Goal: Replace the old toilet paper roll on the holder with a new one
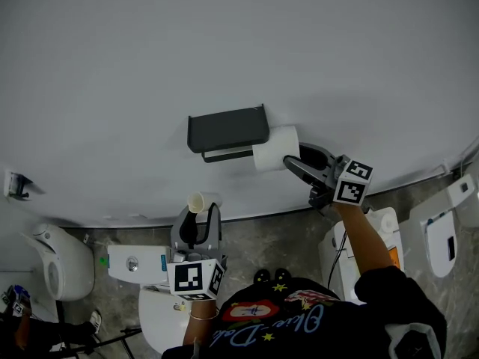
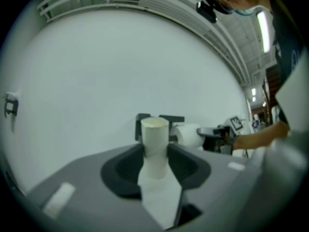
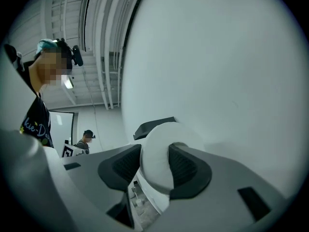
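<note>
the right gripper point(image 3: 155, 159) has its two dark padded jaws clamped on the new toilet paper roll point(image 3: 157, 163), one pad pressed against each side of the white roll. in the head view this gripper point(image 1: 293, 164) reaches up and left from the person's outstretched arm, its marker cube at the wrist end. the roll point(image 1: 275, 148) sits at the right end of the black holder point(image 1: 227, 129), touching it just below the right edge of its flat shelf. whether the roll is threaded onto the holder's bar cannot be told.

the left gripper point(image 2: 155, 159) is closed on the old roll's cardboard tube point(image 2: 155, 139), which stands upright between the pads with its open top above them. a scrap of tissue point(image 2: 161, 202) hangs from the tube's lower part, down between the jaws. in the head view this gripper point(image 1: 198, 214) is held low and near the person's body, well apart from the holder, the tube point(image 1: 200, 201) poking out at its tip.

the holder is mounted on a plain pale wall point(image 1: 224, 43). below it runs a grey speckled floor point(image 1: 284, 238), with a white toilet point(image 1: 63, 264) at the left, a white cistern point(image 1: 120, 262) beside it and another toilet point(image 1: 441, 234) at the right. the right gripper view shows a bystander point(image 3: 87, 140) far behind.
</note>
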Demonstrator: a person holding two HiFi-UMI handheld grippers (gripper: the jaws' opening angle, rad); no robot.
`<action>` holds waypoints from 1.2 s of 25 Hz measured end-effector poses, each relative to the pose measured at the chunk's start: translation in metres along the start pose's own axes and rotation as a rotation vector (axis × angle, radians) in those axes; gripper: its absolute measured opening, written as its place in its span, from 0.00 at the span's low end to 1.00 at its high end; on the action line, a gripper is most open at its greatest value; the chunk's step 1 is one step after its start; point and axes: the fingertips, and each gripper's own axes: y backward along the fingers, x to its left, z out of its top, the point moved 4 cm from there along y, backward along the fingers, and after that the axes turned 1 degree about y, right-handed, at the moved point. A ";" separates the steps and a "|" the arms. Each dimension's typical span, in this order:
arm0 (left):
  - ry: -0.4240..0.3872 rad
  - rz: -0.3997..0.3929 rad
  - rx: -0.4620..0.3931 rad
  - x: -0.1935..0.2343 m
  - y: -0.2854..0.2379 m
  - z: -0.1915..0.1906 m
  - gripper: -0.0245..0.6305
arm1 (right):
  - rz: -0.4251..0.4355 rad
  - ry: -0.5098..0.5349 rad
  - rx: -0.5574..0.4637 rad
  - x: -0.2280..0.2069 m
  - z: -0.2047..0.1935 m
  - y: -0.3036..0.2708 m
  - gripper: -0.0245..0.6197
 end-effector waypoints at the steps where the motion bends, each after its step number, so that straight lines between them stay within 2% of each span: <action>1: 0.001 0.006 0.003 0.001 0.000 -0.002 0.27 | 0.016 -0.006 0.008 0.001 -0.004 -0.006 0.33; 6: 0.006 0.033 0.003 0.005 0.004 -0.005 0.27 | 0.084 -0.057 0.035 0.009 -0.021 -0.038 0.33; 12: 0.014 0.056 0.002 0.016 0.016 -0.007 0.27 | 0.130 -0.070 0.054 0.028 -0.037 -0.073 0.32; 20: 0.019 0.055 0.003 0.013 0.018 -0.009 0.27 | 0.132 -0.008 0.071 0.038 -0.043 -0.079 0.32; 24: 0.019 0.041 0.009 0.009 0.015 -0.010 0.27 | 0.092 0.032 0.103 0.037 -0.045 -0.078 0.33; 27: 0.018 0.027 0.013 0.005 0.012 -0.011 0.27 | 0.021 0.113 0.148 0.038 -0.049 -0.074 0.36; 30: 0.019 0.017 0.017 0.003 0.008 -0.012 0.27 | -0.052 0.160 0.124 0.040 -0.044 -0.064 0.36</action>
